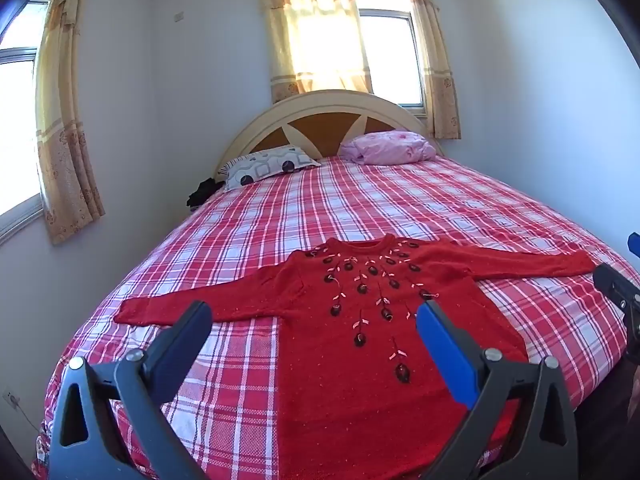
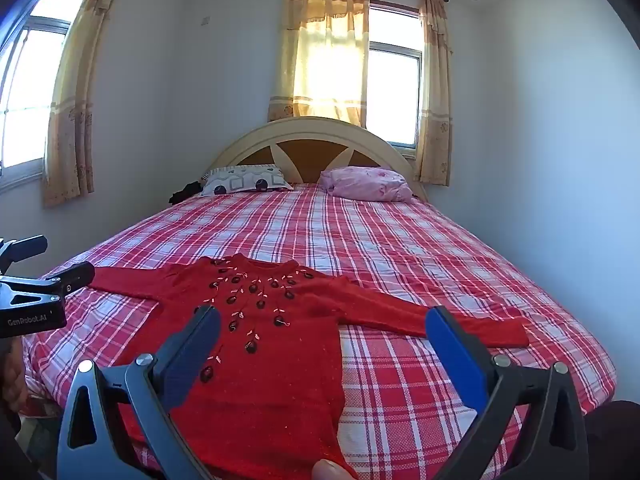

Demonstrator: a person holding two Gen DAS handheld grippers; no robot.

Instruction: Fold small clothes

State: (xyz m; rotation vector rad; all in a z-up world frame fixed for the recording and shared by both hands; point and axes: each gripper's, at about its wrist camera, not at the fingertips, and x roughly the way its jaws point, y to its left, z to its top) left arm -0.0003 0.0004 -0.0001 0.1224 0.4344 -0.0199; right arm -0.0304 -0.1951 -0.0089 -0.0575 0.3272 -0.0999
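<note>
While both tools hang above the near edge of the bed, the left gripper (image 1: 314, 316) has its jaws spread wide with nothing between them, and the right gripper (image 2: 323, 322) is equally wide and empty. Just ahead of and below both lies the red sweater (image 1: 352, 320), flat on the plaid bedspread (image 1: 360, 200), front up, sleeves stretched out to either side. Farther ahead, a patterned pillow (image 1: 266, 164) and a pink pillow (image 1: 388, 147) rest against the arched headboard (image 1: 320, 108), with curtains (image 1: 316, 28) over the window behind
</note>
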